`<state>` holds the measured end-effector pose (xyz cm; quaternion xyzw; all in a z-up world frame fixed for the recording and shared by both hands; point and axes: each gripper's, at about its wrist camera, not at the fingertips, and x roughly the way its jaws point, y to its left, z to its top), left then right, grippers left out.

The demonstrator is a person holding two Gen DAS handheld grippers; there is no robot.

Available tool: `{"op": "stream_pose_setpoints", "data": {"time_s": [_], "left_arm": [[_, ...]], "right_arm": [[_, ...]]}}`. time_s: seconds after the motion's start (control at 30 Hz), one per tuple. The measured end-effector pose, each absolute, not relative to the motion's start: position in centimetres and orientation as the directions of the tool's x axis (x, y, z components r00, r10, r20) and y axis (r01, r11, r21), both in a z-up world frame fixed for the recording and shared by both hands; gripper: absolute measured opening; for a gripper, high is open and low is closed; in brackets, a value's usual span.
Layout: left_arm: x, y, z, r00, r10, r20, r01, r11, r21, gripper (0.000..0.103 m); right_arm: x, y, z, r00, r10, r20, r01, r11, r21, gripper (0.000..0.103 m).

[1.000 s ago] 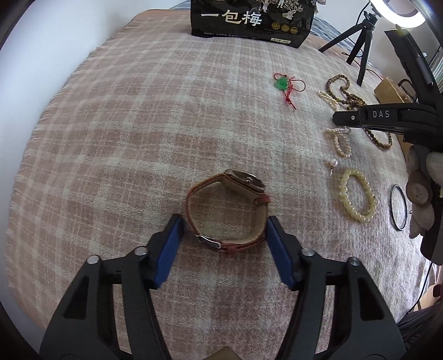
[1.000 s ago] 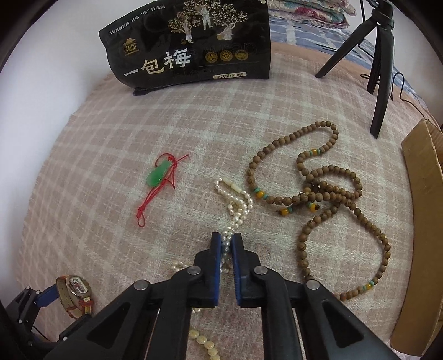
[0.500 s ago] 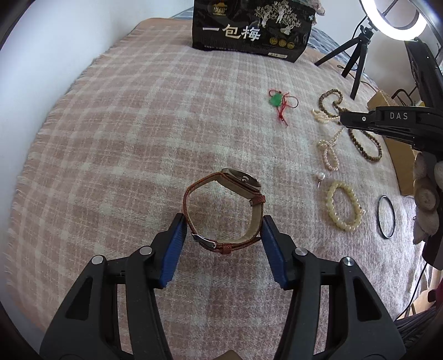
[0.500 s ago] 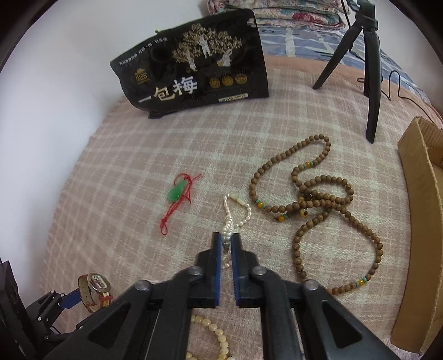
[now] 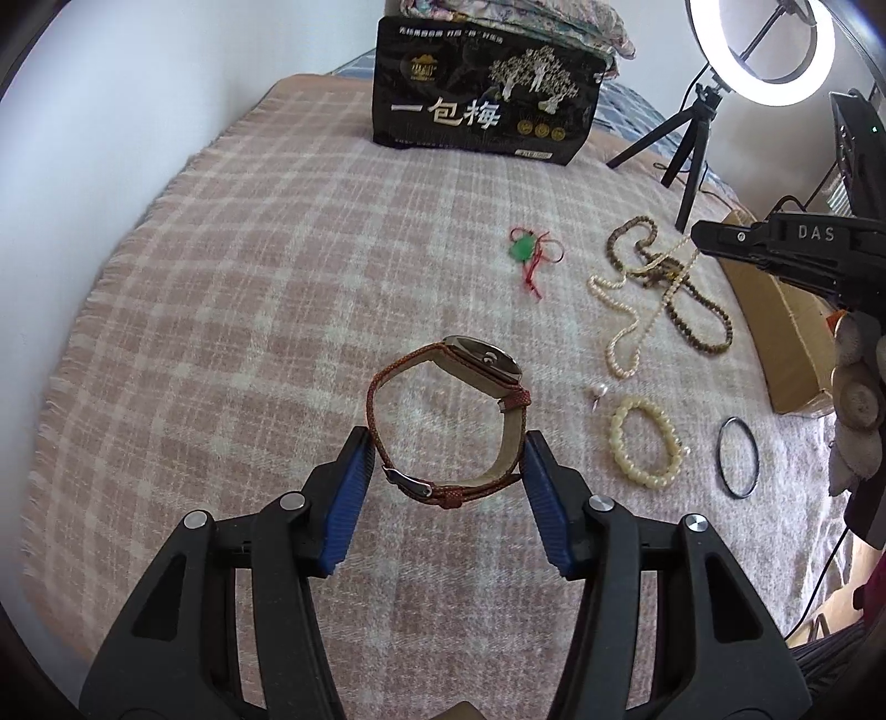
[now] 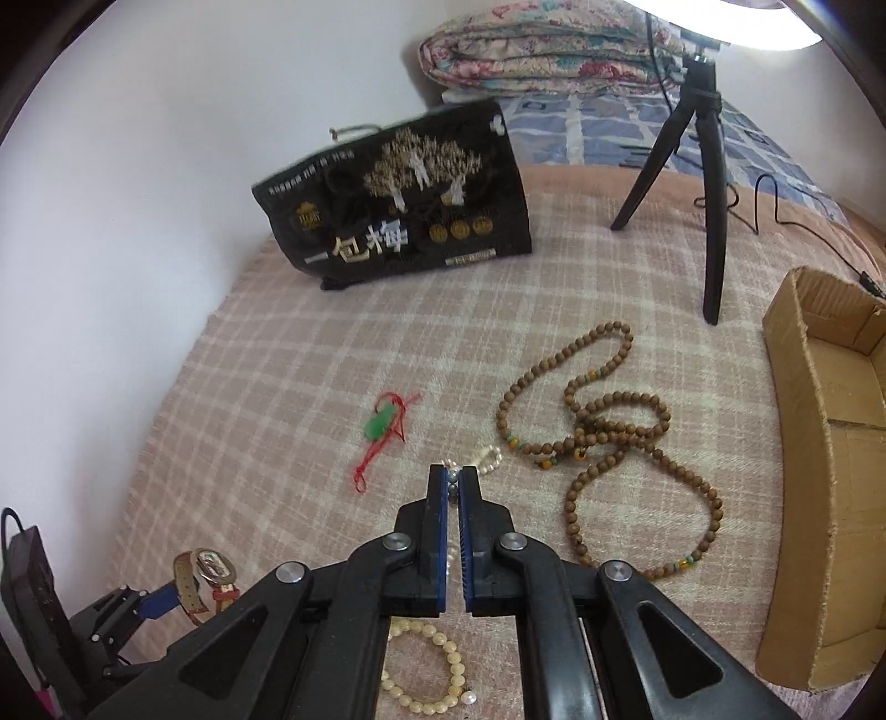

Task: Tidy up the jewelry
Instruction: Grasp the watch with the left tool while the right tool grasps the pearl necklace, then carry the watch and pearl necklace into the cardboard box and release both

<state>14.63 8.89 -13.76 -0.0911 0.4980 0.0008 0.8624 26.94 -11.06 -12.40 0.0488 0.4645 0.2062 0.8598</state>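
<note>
My left gripper is shut on a brown-strap watch and holds it above the plaid blanket; it also shows in the right wrist view. My right gripper is shut on a white pearl necklace, which hangs from it down to the blanket. On the blanket lie a brown wooden bead necklace, a green pendant on red cord, a cream bead bracelet, a black ring bangle and a small pearl earring.
An open cardboard box stands at the right edge. A black printed bag stands at the far end. A black tripod with a ring light stands at the back right. A folded quilt lies behind.
Both grippers have risen. The watch has lifted off the blanket in my left gripper. The pearl necklace has been drawn up in my right gripper, stretching out from the blanket.
</note>
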Motion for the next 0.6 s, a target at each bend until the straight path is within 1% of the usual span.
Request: {"op": "stream_pose_setpoints", "data": {"time_s": [0.23,0.6], "left_arm": [[14.7,7.0,-11.6,0.548,-0.105,-0.830,-0.050,0.986,-0.157,0.055],[15.1,1.9,-8.3,0.586,-0.173,-0.792,0.054,0.983,-0.175,0.055]], "right_arm": [[25.8,-12.4,-8.0,0.562,0.418,-0.714,-0.328,0.905,0.272,0.001],[24.0,-16.6,-2.9,0.661,0.416,-0.624,-0.316,0.909,0.272,0.001]]}}
